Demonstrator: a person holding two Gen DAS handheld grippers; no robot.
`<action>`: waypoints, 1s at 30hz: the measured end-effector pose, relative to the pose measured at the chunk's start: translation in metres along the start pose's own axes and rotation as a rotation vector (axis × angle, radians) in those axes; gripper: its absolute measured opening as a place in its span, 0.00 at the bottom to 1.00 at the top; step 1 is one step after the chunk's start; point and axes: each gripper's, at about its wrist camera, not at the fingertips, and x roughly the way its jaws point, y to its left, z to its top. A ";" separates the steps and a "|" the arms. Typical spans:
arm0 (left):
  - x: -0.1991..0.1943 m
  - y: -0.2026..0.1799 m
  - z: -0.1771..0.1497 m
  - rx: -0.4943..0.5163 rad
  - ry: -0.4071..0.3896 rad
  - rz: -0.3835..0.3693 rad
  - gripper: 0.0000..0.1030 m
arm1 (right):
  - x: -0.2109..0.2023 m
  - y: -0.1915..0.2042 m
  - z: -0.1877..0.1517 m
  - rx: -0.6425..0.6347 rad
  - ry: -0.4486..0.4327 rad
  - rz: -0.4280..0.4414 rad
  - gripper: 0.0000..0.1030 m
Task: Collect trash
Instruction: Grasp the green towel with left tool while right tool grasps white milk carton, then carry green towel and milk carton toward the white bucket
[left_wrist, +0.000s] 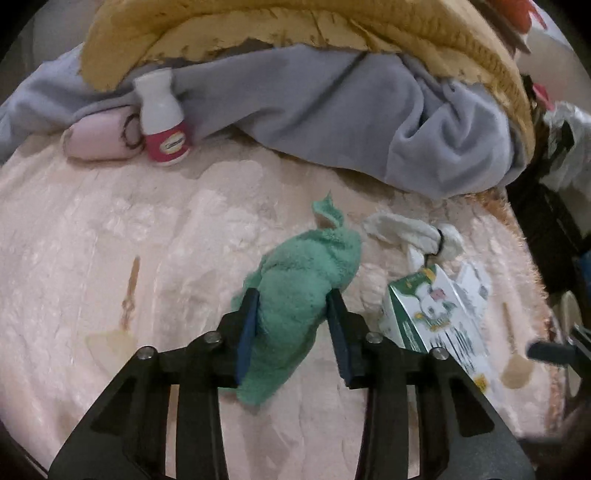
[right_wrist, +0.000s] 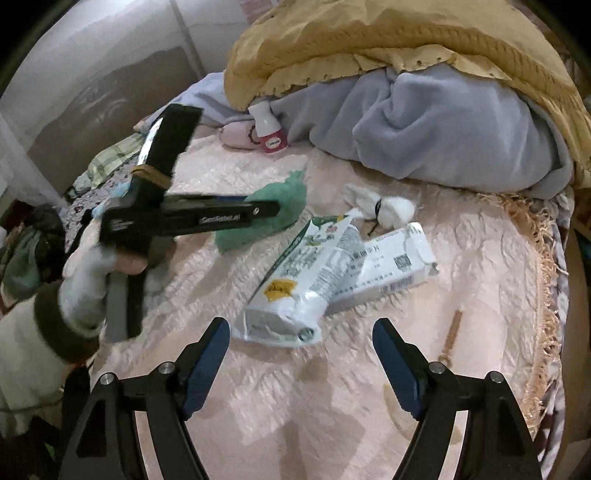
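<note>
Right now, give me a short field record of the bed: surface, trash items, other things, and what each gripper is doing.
surface: pink bedspread
trash: milk carton, flattened white box
cloth items: green cloth, white tied rag
far side: white bottle with red label, grey blanket
left gripper: jaws on either side of the green cloth, pads against it
right gripper: jaws open, nothing held, just short of the milk carton

Each hand-held gripper is black, with blue pads and silver screws. White lettering marks the left one's side. The hand wears a white glove under a dark cuff.
</note>
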 end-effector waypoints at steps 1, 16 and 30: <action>-0.008 0.003 -0.006 0.000 -0.003 0.010 0.31 | 0.004 0.005 0.005 -0.006 -0.003 -0.023 0.76; -0.104 0.032 -0.078 -0.050 -0.082 0.067 0.31 | 0.089 0.048 0.029 -0.122 0.116 -0.275 0.64; -0.126 -0.041 -0.103 0.004 -0.065 -0.034 0.31 | -0.002 0.045 -0.096 -0.026 0.200 -0.118 0.64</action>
